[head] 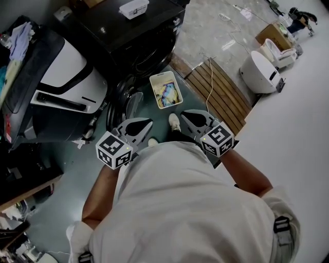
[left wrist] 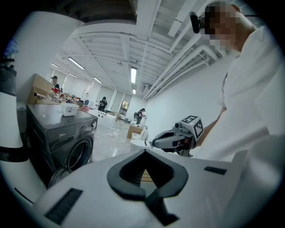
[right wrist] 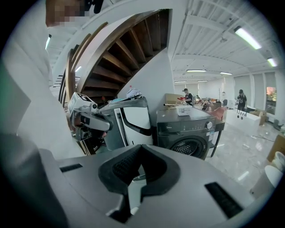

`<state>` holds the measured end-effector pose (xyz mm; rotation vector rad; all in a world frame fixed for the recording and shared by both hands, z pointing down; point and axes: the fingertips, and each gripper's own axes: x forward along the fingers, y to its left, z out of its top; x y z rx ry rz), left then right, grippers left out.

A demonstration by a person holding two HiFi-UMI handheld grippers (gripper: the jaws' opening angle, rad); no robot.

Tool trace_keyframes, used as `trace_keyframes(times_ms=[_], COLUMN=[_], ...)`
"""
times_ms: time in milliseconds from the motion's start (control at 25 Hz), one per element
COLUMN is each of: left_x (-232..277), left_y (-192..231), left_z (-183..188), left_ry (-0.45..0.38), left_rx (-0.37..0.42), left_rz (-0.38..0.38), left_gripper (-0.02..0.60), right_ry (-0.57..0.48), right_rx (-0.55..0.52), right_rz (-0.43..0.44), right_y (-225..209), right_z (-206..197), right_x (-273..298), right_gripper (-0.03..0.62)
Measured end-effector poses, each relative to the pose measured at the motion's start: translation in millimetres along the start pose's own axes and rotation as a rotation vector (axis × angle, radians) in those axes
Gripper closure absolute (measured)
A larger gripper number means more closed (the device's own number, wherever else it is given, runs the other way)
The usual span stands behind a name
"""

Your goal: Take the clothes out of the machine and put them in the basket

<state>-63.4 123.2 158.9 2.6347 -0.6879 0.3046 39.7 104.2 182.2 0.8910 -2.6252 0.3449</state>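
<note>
The dark front-loading washing machine [head: 134, 36] stands ahead of me, and its round door [head: 132, 102] hangs open toward the floor. A white basket [head: 156, 79] sits on the floor in front of it with colourful clothes [head: 167, 94] inside. I hold both grippers side by side at chest height, well above the basket. The left gripper [head: 146, 122] is shut with nothing in it, and so is the right gripper [head: 186, 114]. In the left gripper view the left gripper [left wrist: 144, 152] has its pads together and the machine [left wrist: 67, 142] is at the left. The right gripper [right wrist: 141, 147] points at the machine [right wrist: 187, 129].
A large white-and-black appliance [head: 67, 77] stands left of the machine. A small white box [head: 133, 7] lies on the machine's top. A wooden slatted platform [head: 218, 92] and a white round unit [head: 259, 72] are to the right. My shoe [head: 175, 121] is near the basket.
</note>
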Motion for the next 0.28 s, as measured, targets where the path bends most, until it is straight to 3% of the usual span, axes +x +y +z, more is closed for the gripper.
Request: trace_keyframes(times_ms=[280], left_x=[-5.8], left_y=[0.3], left_z=[-5.0], left_ry=[0.000], left_rx=[-0.002], left_rz=[0.008], left_gripper=[0.584], right_ry=[0.005], right_rx=[-0.010], right_rz=[0.010], right_y=[6.2], right_z=[1.9], right_x=[3.0], right_gripper=[0.589])
